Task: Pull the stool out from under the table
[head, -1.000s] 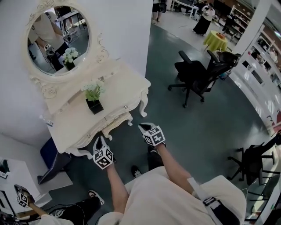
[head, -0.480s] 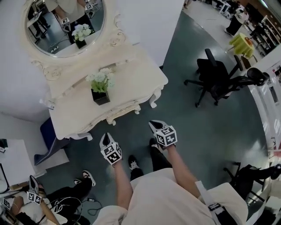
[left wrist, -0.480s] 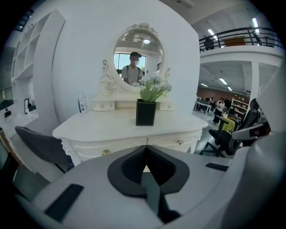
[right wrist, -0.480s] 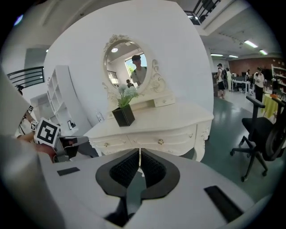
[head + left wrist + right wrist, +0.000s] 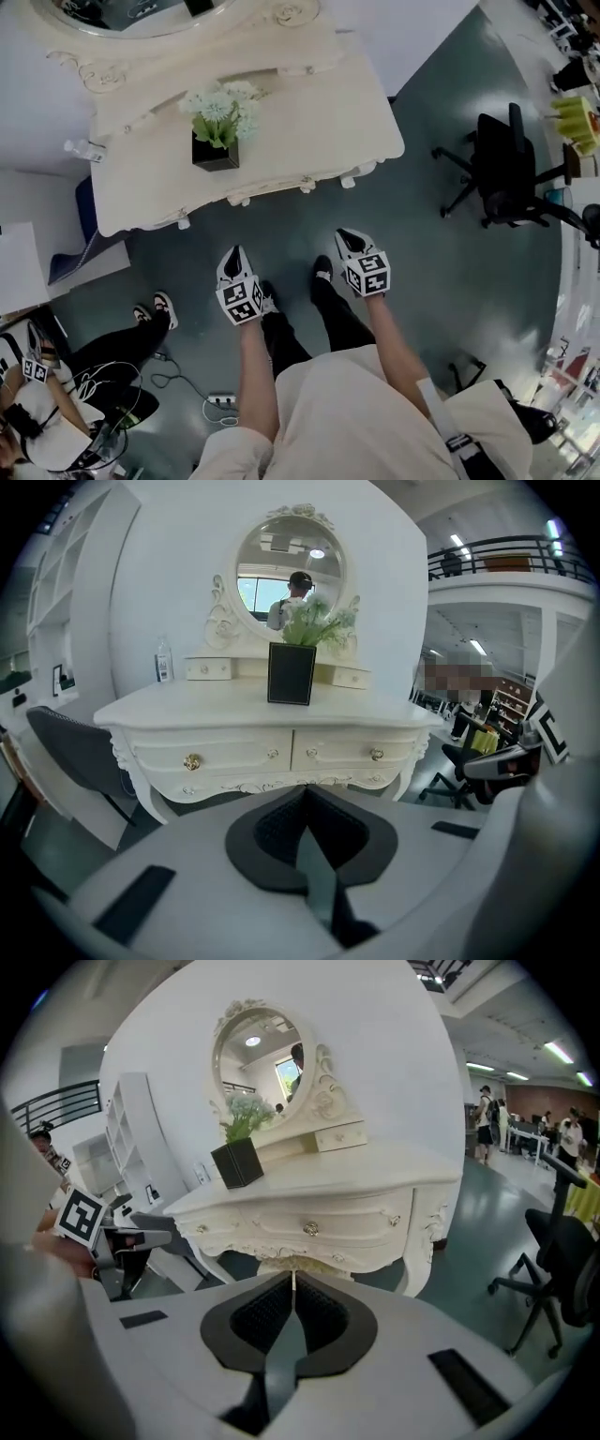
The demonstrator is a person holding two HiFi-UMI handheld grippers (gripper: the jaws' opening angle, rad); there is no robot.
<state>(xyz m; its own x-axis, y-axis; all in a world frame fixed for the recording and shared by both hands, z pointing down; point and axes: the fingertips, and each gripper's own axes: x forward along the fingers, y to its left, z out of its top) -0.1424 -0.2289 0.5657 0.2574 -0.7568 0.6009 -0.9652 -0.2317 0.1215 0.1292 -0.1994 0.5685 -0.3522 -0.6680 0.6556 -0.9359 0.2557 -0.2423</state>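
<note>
Standing at the front edge of the cream-white carved dressing table (image 5: 300,131), you hold both grippers over the grey-green floor (image 5: 441,272), near the table but touching nothing. Left gripper (image 5: 233,253): its own view shows the dark pads (image 5: 281,832) pressed together, nothing between them. Right gripper (image 5: 348,235): same reading, pads (image 5: 319,1314) meeting along one line, nothing held. Both point toward the drawer front with its small round knobs (image 5: 192,761). On the tabletop stands a black square pot of white flowers (image 5: 215,153), with the oval framed mirror (image 5: 290,574) behind it. Stool: not made out for certain. The head view hides the space under the tabletop, and the gripper bodies cover most of it in the gripper views. A black office chair (image 5: 507,170) stands well apart on your right.
</note>
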